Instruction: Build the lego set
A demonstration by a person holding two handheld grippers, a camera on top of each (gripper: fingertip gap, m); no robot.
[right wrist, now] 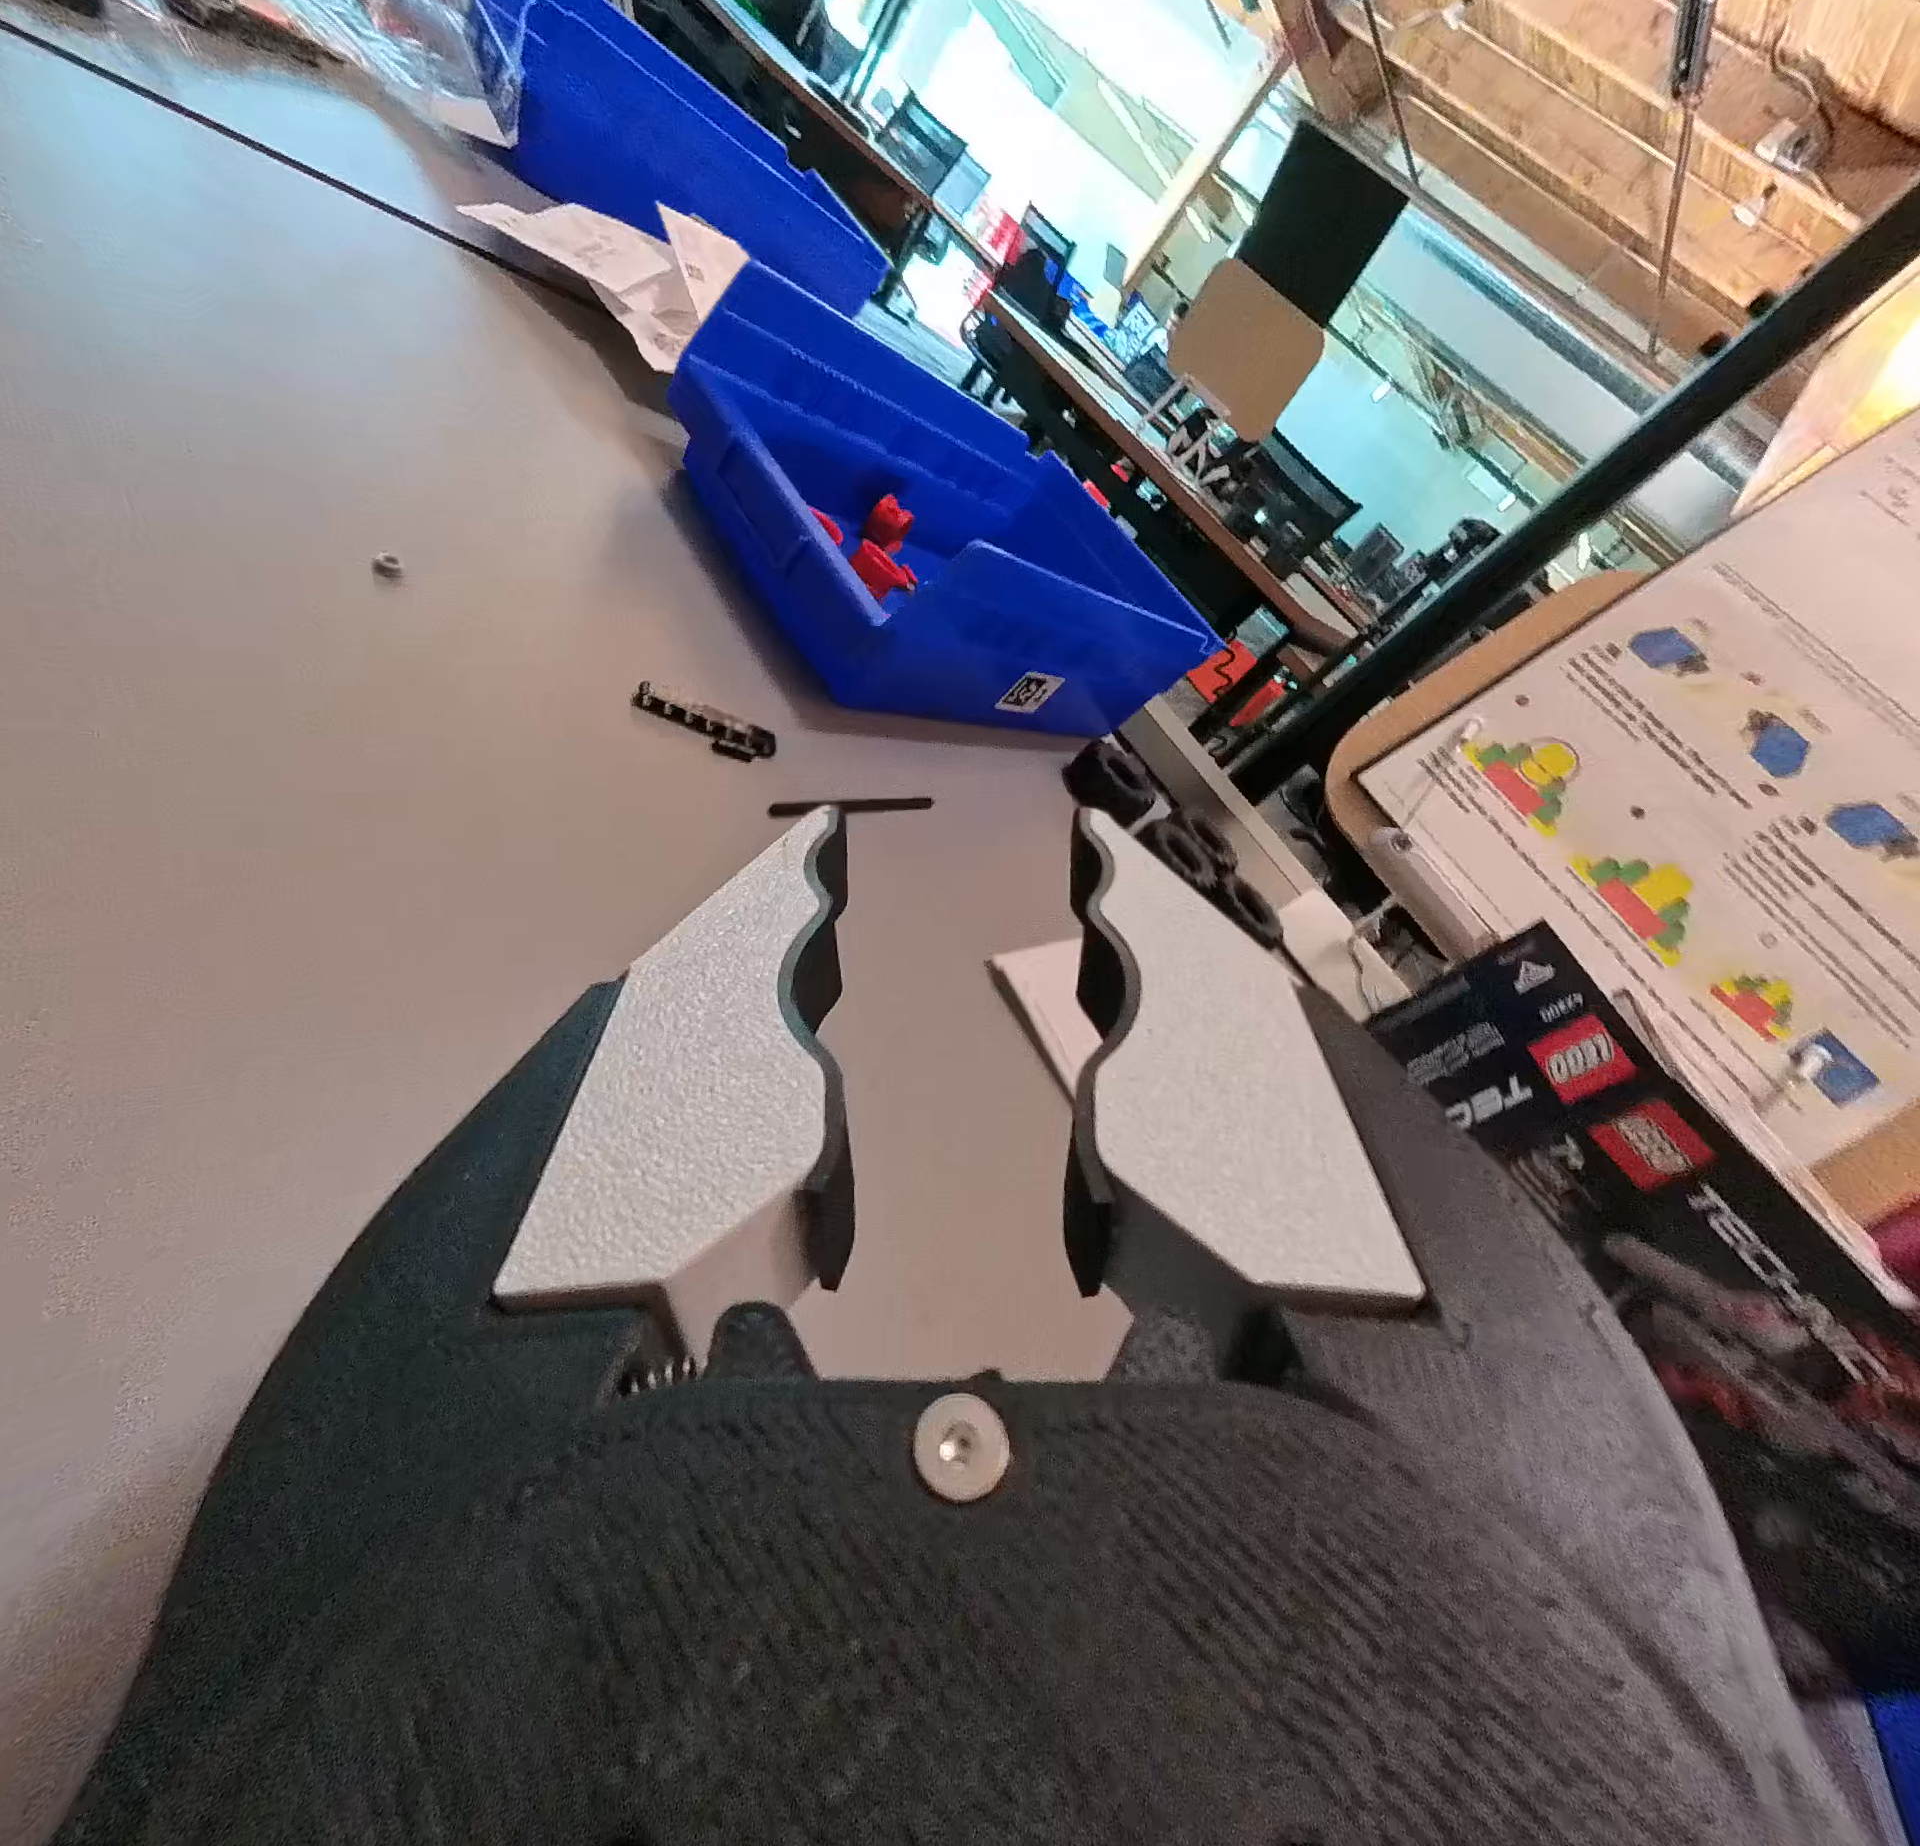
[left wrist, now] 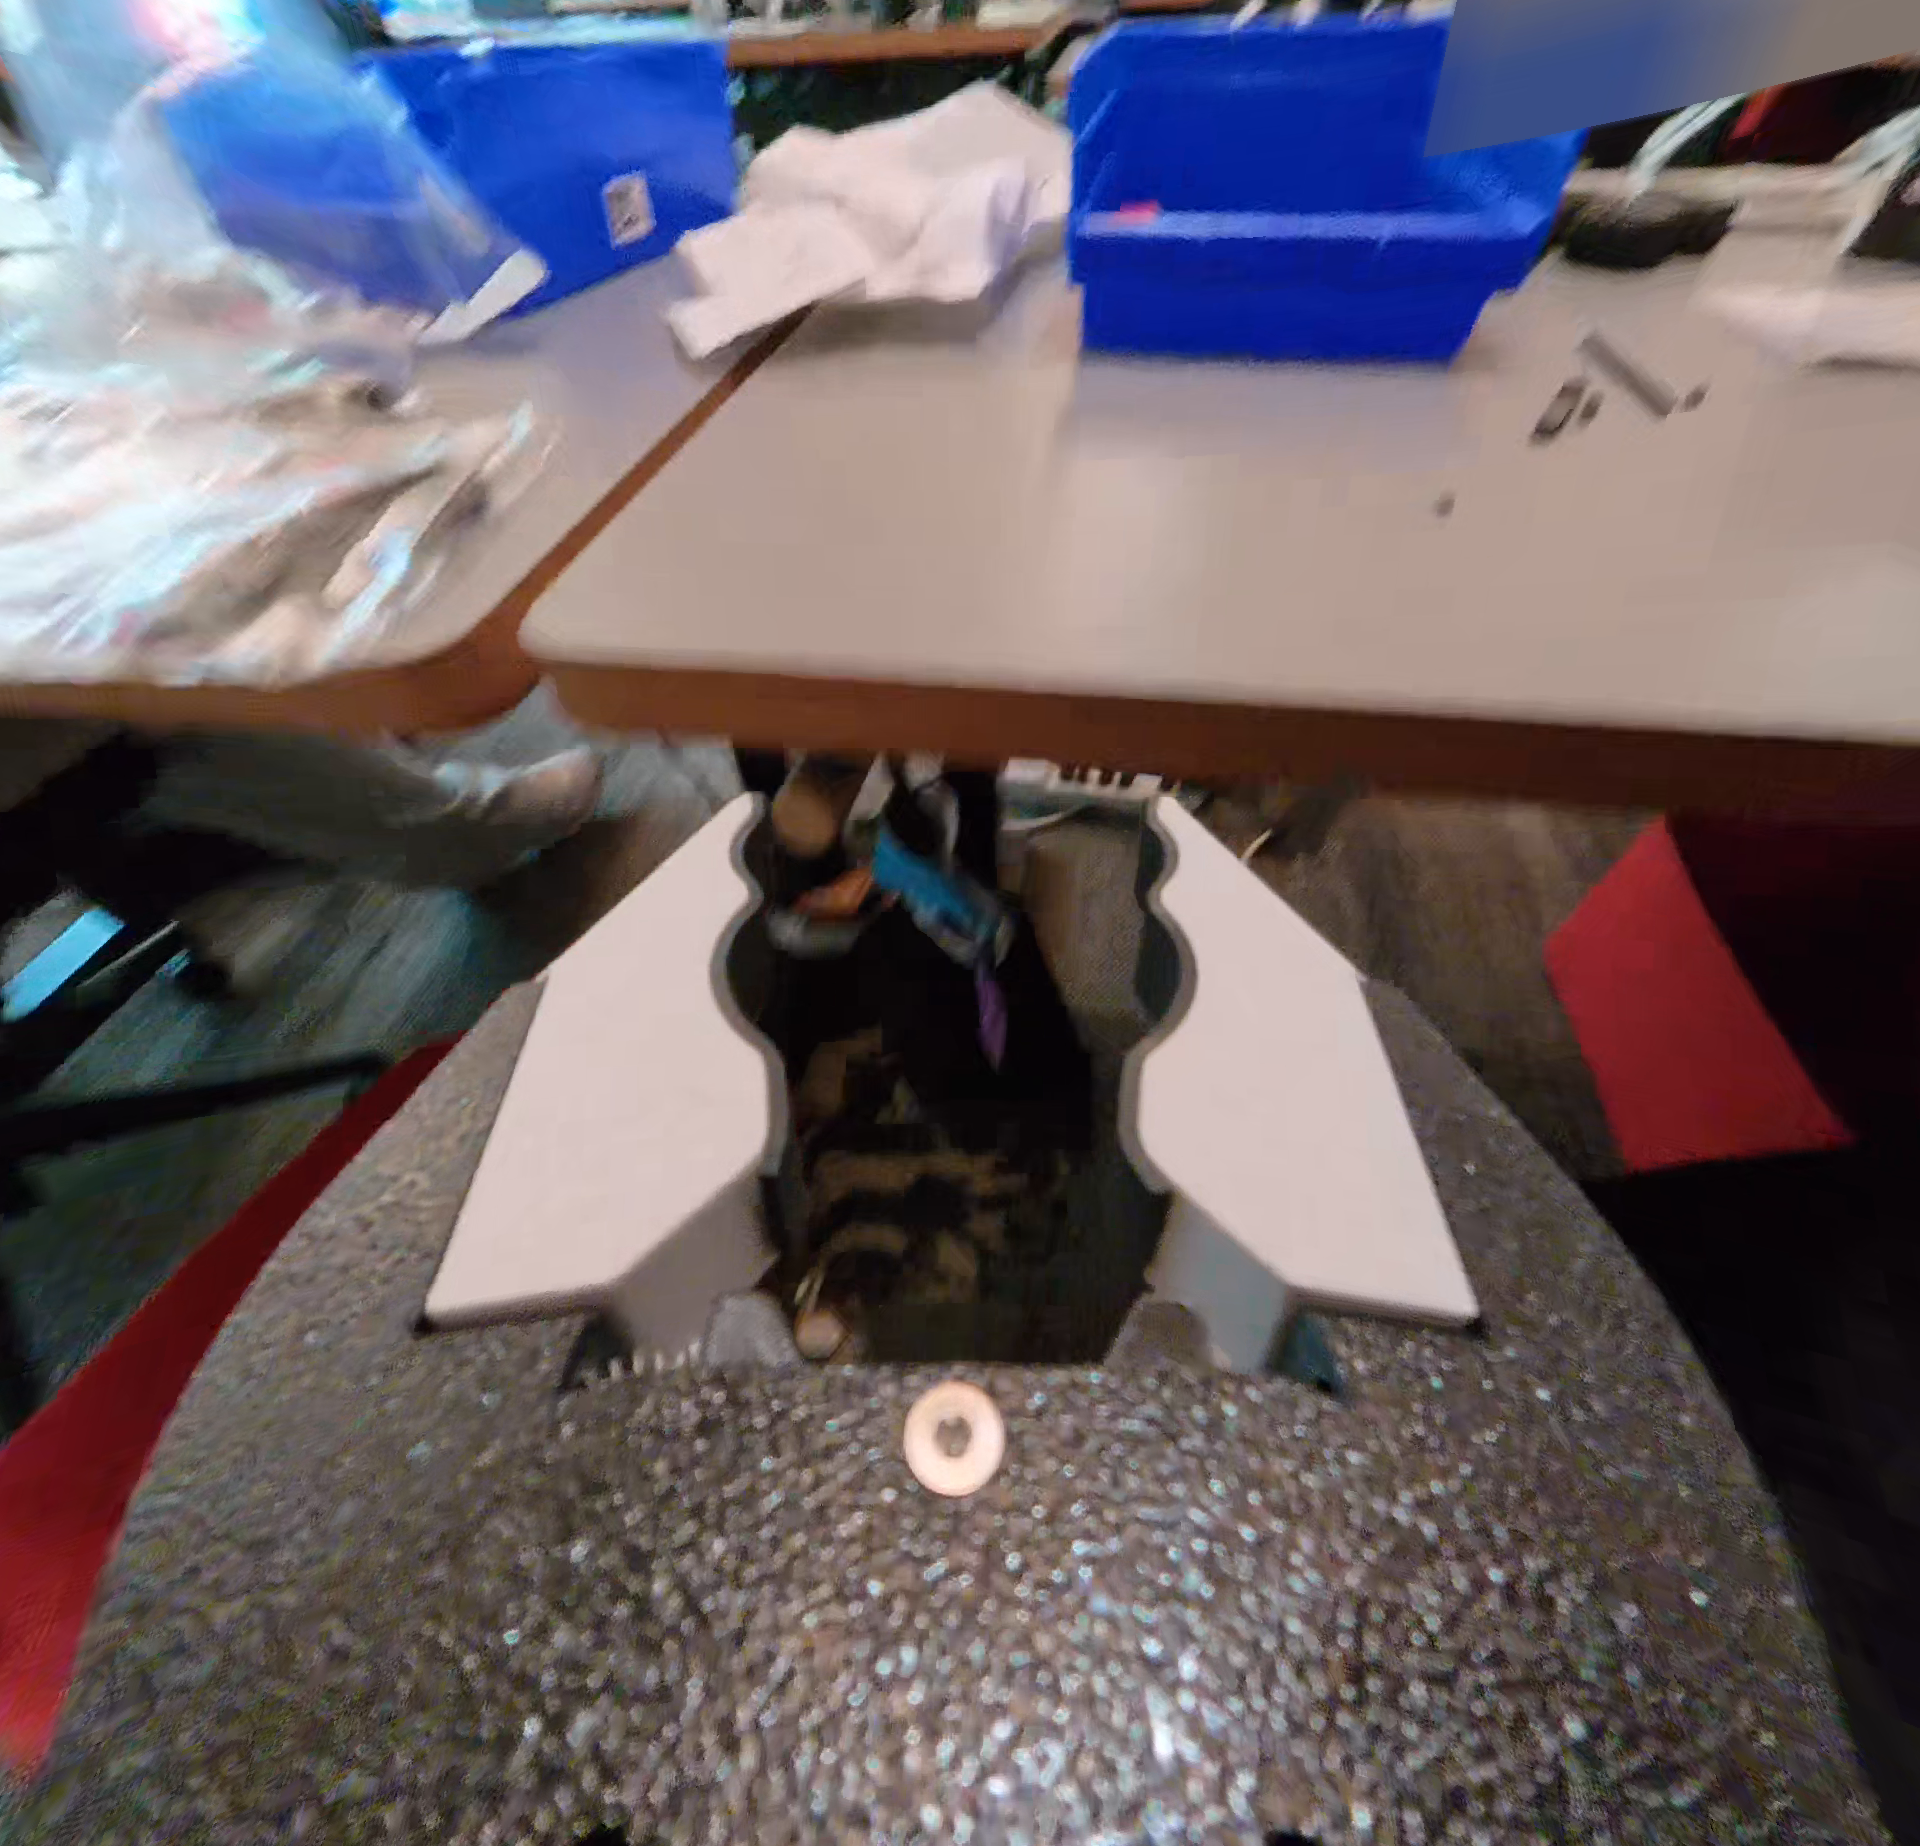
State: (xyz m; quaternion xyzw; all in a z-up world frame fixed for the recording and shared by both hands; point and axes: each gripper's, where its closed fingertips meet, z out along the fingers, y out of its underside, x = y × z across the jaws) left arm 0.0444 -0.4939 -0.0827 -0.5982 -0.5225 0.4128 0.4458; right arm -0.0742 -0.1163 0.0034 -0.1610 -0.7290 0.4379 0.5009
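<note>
We see the grey table (right wrist: 260,653), then the blue bin (right wrist: 935,591) holding red pieces (right wrist: 878,549). Our right gripper (right wrist: 951,861) hangs tilted low over the tabletop, jaws spread and empty, just short of a thin black axle (right wrist: 883,805) and a black studded beam (right wrist: 707,734). Our left gripper (left wrist: 951,840) sits below the table edge (left wrist: 1247,726), level, jaws spread, empty

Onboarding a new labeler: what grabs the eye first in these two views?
The blue bin holding red pieces, far side of the grey table, stands out first. Next, the open right gripper low over the table, a thin black axle at its fingertips and a black beam just beyond. The left gripper, also open and empty, sits below the table edge.
</note>
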